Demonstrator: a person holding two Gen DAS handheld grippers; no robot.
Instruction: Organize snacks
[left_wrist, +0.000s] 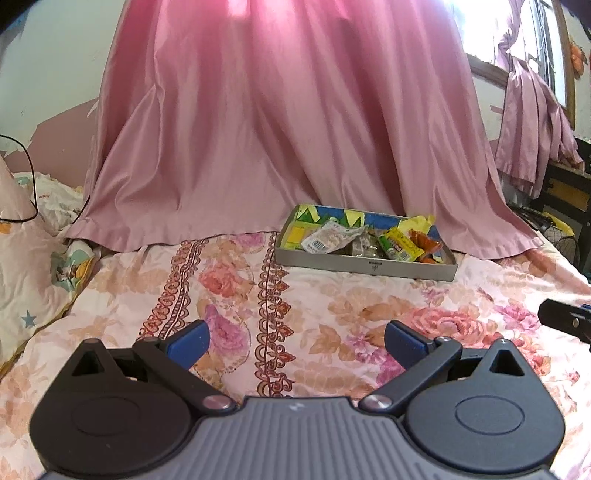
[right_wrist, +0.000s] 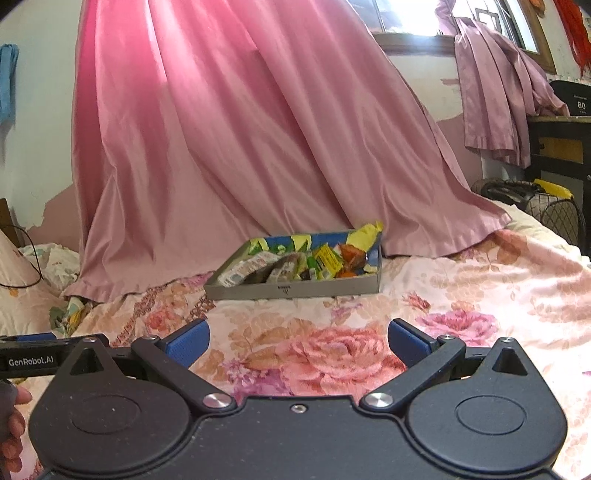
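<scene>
A shallow grey cardboard tray (left_wrist: 369, 265) (right_wrist: 295, 290) lies on the floral bedspread against the pink curtain. It holds several snack packets: a clear one with a barcode (left_wrist: 332, 240) (right_wrist: 243, 271), a yellow-green one (left_wrist: 402, 245) (right_wrist: 327, 258) and an orange one (left_wrist: 428, 242) (right_wrist: 352, 258). My left gripper (left_wrist: 297, 341) is open and empty, low over the bedspread, well short of the tray. My right gripper (right_wrist: 299, 341) is open and empty, also short of the tray. The right gripper's side shows at the right edge of the left wrist view (left_wrist: 567, 317).
A pink curtain (left_wrist: 288, 129) drapes onto the bed behind the tray. A pillow (left_wrist: 33, 266) and a black cable (left_wrist: 31, 181) lie at the left. A dark cabinet (right_wrist: 561, 147) and a wire basket (right_wrist: 554, 214) stand at the right past the bed.
</scene>
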